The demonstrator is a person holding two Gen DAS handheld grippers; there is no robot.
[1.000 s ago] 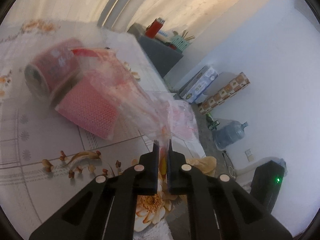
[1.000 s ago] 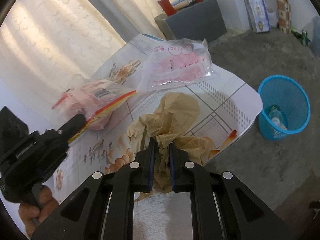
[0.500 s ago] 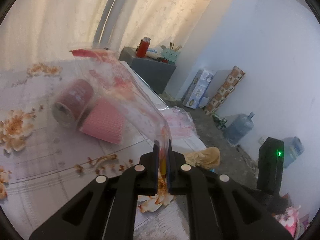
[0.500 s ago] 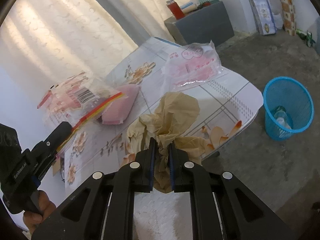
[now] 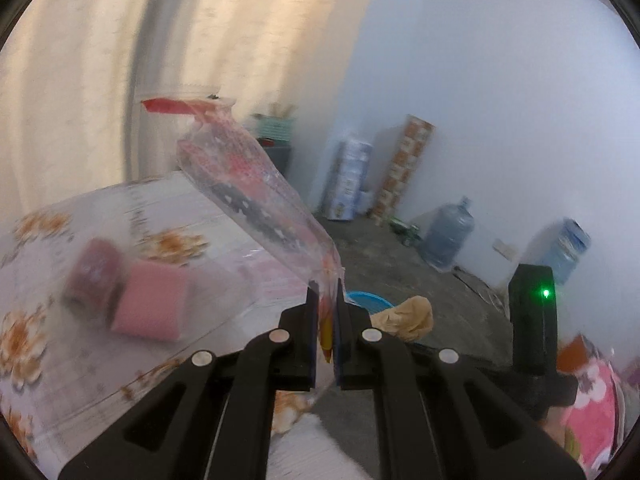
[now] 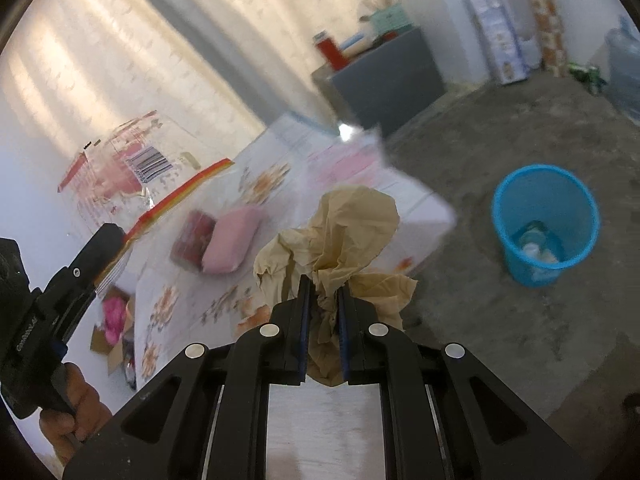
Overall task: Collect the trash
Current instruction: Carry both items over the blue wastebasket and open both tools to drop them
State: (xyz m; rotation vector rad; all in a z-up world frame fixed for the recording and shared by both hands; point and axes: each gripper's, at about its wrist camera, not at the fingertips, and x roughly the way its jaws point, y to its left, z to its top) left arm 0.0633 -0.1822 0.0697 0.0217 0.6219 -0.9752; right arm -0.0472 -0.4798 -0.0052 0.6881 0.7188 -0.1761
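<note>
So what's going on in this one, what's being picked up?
A person is clearing trash off a floral-covered table with a handheld gripper in each hand. The left gripper is shut on the corner of a clear plastic zip bag, held up off the table. The right gripper is shut on a crumpled tan paper wad. A blue wastebasket stands on the floor beside the table with some items already in it. A pink sponge and a dark red roll lie on the table.
</note>
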